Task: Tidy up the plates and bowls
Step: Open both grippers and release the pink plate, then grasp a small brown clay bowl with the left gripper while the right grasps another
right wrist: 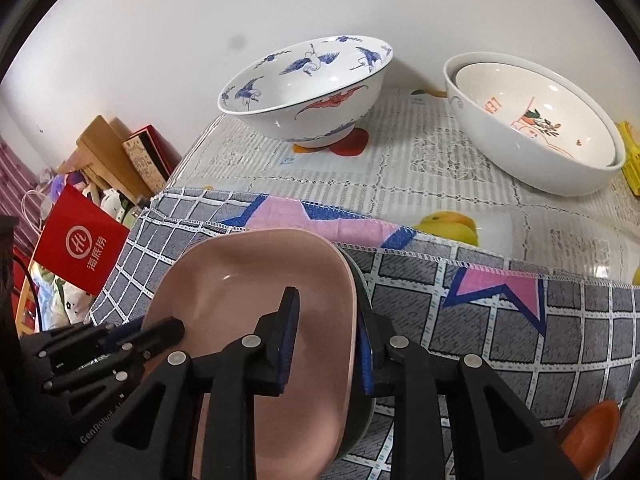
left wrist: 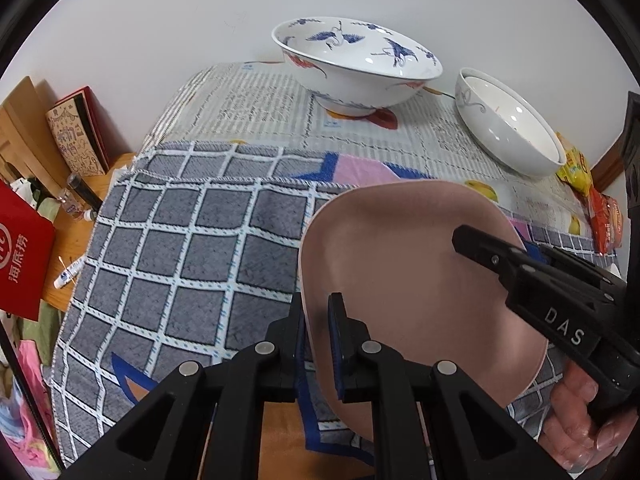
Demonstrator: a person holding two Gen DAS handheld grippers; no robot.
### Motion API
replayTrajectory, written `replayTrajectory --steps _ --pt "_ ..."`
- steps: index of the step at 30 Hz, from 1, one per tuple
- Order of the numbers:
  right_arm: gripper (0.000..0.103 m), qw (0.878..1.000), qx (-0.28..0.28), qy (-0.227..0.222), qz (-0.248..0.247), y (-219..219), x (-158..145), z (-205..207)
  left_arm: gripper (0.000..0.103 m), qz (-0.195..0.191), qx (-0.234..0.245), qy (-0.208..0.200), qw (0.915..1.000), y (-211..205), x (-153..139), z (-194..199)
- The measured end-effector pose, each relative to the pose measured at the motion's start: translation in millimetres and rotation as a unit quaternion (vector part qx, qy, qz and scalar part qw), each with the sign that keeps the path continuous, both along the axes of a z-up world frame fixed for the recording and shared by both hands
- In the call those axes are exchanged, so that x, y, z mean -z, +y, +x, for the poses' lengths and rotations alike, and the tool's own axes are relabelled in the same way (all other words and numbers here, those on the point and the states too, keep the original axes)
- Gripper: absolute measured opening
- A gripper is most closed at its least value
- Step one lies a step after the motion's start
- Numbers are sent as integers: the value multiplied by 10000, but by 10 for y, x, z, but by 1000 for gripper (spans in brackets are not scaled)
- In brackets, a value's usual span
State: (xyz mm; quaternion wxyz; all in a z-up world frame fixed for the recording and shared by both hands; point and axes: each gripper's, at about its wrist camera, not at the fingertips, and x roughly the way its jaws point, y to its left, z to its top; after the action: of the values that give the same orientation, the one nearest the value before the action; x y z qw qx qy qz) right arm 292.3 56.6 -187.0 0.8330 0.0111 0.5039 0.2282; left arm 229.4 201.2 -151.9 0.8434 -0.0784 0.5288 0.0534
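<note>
A pink squarish plate (left wrist: pixel 400 280) (right wrist: pixel 256 312) lies over the grey checked cloth (left wrist: pixel 180 240). In the right wrist view it rests on a dark green plate (right wrist: pixel 362 280), of which only the rim shows. My left gripper (left wrist: pixel 318 304) (right wrist: pixel 152 328) is shut on the pink plate's left rim. My right gripper (right wrist: pixel 328 320) (left wrist: pixel 496 244) straddles the right rim, its jaws a little apart and the inner pad clear of the plate. A large bowl with blue cranes (left wrist: pixel 356 64) (right wrist: pixel 308 92) stands at the back. Two nested white bowls (left wrist: pixel 508 128) (right wrist: pixel 536 128) sit at the back right.
A red paper bag (right wrist: pixel 80 248) and boxes (left wrist: pixel 76 140) crowd the floor and side table to the left. Yellow and orange snack packets (left wrist: pixel 580 172) lie at the table's right edge. An orange dish (right wrist: pixel 592 432) sits near right. A person's hand (left wrist: pixel 576 420) holds the right gripper.
</note>
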Motion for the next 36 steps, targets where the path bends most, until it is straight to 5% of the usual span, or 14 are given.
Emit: replayTrajectory --steps 8,19,36 --pt "40 9997 14 -230 36 -34 -109 -69 15 37 58 64 10000 -63 -10 -70" --pt "41 9991 116 -405 79 -207 -332 -262 17 67 217 -103 9997 -177 -233 -202" --pt "41 9958 544 -488 -553 -963 -626 -1056 25 131 576 -507 9970 -695 -707 -670"
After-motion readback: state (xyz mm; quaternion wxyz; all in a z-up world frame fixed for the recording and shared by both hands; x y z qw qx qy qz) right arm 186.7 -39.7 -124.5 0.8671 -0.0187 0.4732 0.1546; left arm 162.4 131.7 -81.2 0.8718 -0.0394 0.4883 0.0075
